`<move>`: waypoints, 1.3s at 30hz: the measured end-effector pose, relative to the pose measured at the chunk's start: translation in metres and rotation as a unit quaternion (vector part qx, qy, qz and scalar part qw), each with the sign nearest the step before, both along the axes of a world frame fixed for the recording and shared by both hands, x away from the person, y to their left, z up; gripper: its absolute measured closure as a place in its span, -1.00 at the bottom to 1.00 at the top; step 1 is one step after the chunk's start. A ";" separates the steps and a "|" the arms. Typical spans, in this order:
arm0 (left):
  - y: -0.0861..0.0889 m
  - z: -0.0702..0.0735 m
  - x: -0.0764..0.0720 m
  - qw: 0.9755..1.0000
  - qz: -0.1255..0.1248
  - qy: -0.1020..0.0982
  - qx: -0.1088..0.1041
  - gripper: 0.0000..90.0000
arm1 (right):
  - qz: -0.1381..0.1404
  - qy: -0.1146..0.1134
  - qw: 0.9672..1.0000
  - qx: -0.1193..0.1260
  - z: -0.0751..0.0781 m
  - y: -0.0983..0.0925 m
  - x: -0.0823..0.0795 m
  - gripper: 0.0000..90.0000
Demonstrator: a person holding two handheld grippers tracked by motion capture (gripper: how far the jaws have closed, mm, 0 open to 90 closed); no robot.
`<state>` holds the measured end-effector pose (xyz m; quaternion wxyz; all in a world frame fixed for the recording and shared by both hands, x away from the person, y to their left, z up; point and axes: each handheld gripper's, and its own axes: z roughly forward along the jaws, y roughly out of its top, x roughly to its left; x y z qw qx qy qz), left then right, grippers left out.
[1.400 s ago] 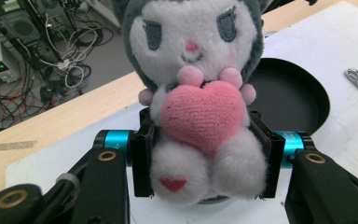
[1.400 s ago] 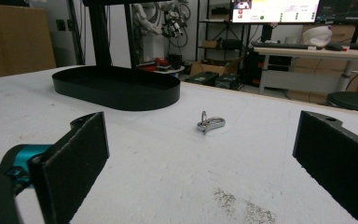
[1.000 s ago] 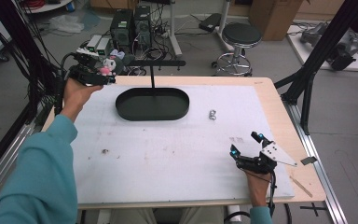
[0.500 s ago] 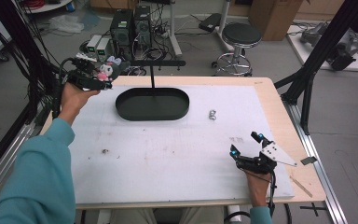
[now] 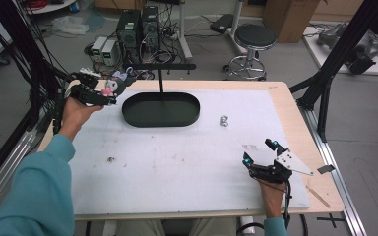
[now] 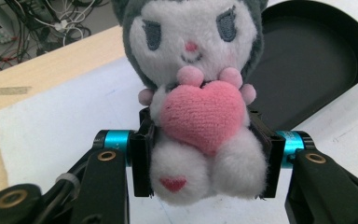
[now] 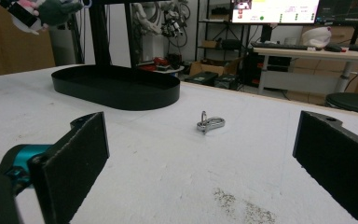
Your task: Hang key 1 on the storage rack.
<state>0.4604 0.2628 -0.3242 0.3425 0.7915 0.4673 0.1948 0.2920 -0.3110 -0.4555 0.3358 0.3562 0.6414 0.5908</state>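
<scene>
A small plush doll (image 6: 200,98) with a grey hood, white face and pink heart sits between the pads of my left gripper (image 6: 204,154), which is shut on its body. From above, that gripper (image 5: 109,92) hovers at the table's far left, just left of the black oval tray (image 5: 161,109); the doll (image 5: 112,86) shows as a pink and white spot at its tip. My right gripper (image 5: 261,153) rests low near the front right of the white mat, jaws wide apart and empty. A small metal clip (image 7: 209,124) lies on the mat ahead of it, also seen from above (image 5: 224,120).
A black T-shaped stand (image 5: 161,73) rises from the tray's far side. The wooden table edge (image 5: 302,123) borders the mat on the right, with black frame posts (image 5: 330,69) beyond. A stool (image 5: 254,37) and computer boxes stand on the floor behind.
My left gripper with the doll has come down a little and shifted slightly toward the tray. The right gripper has stayed where it was.
</scene>
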 end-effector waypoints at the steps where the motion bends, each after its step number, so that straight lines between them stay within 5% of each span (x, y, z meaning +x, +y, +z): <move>1: -0.001 -0.002 0.001 1.000 0.000 0.001 0.002 0.17 | 0.000 0.000 1.000 0.000 0.000 0.000 0.000 -0.94; 11: -0.014 -0.013 0.010 1.000 -0.009 0.006 0.011 0.17 | 0.001 -0.002 1.000 0.000 0.000 -0.001 0.001 -0.94; 22: -0.014 -0.027 0.025 1.000 -0.004 0.001 -0.015 0.17 | -0.001 0.003 1.000 0.005 0.000 0.000 0.000 -0.94; 31: -0.012 -0.029 0.025 1.000 -0.011 -0.002 -0.016 0.09 | -0.001 0.006 1.000 0.005 0.000 -0.001 0.001 -0.94; 36: -0.008 -0.030 0.026 0.999 -0.028 -0.028 -0.027 -0.41 | -0.001 0.003 1.000 0.001 0.000 0.000 0.001 -0.94; 37: -0.007 -0.029 0.025 0.998 -0.025 -0.032 -0.042 -0.89 | 0.000 0.005 1.000 0.004 0.000 -0.001 0.001 -0.94; 39: -0.005 -0.027 0.023 0.996 -0.027 -0.047 -0.069 -0.96 | -0.004 0.005 1.000 0.007 0.000 -0.002 0.002 -0.94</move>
